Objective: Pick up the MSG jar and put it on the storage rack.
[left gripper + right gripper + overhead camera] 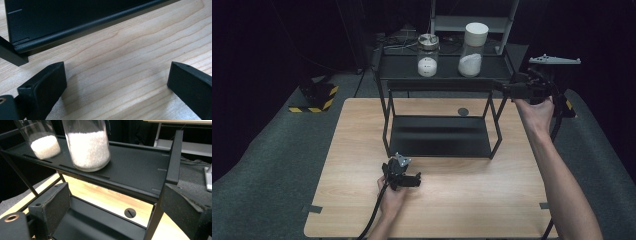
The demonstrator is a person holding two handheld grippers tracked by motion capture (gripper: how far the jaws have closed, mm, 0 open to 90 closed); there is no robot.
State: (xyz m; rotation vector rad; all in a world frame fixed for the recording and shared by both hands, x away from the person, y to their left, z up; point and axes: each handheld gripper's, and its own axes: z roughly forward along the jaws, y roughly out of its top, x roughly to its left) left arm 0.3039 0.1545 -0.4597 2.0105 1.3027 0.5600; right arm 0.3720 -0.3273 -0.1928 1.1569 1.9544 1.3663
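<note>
A black two-level metal rack [439, 82] stands at the back of the wooden table [362, 200]. Its top shelf [140, 167] carries two glass jars of white powder: one with a white lid [473, 49] and a shorter one with a metal lid [428, 55]. My right gripper [504, 90] hovers at the rack's right end, level with the top shelf, open and holding nothing. In the right gripper view, the open right gripper [116, 188] faces the larger jar [87, 147], with the shorter jar [45, 142] behind it. My left gripper [414, 179] rests low over the table in front of the rack. The left gripper [117, 68] is open over bare wood.
A small dark round disc [463, 111] sits in the tabletop behind the rack's lower shelf [439, 135]. A yellow-and-black striped block [314, 97] lies on the grey floor at the left. A pale metal frame [472, 22] stands behind the rack.
</note>
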